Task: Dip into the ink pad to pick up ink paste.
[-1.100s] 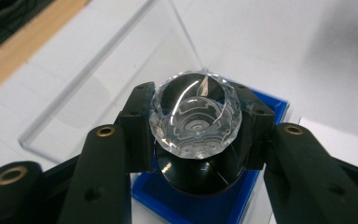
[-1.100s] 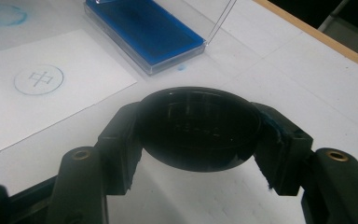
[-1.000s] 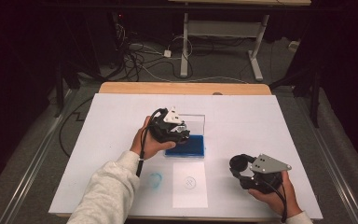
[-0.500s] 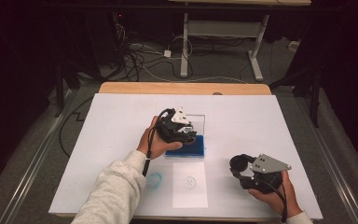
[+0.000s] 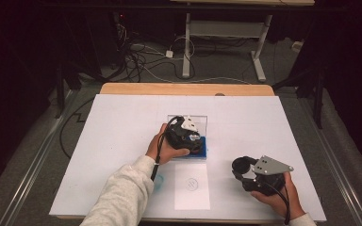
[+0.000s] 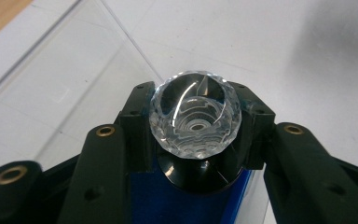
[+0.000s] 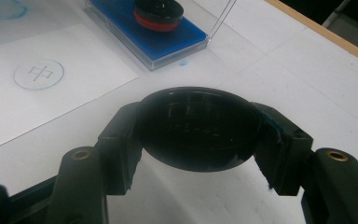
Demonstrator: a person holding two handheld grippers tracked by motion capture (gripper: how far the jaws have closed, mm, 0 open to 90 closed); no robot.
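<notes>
My left gripper (image 5: 190, 135) is shut on the clear faceted knob (image 6: 195, 119) of a round stamp, whose black body (image 6: 193, 176) points down at the blue ink pad (image 5: 202, 153). In the right gripper view the stamp's base (image 7: 158, 11), black with a red ring, appears to rest on the blue ink pad (image 7: 177, 42). The pad lies in a clear case with its lid (image 5: 197, 120) standing open behind. My right gripper (image 5: 243, 168) stays near the front right, shut on a black domed cap (image 7: 198, 128) held above the table.
A white paper slip (image 5: 192, 188) lies in front of the pad and bears a round stamped mark (image 7: 38, 73). A blue smudge (image 5: 159, 183) marks the white mat (image 5: 122, 122) beside it. The wooden table edge (image 5: 184, 88) runs along the back.
My left hand has carried the stamp to the right and down over the blue pad. The right hand and its cap have kept still.
</notes>
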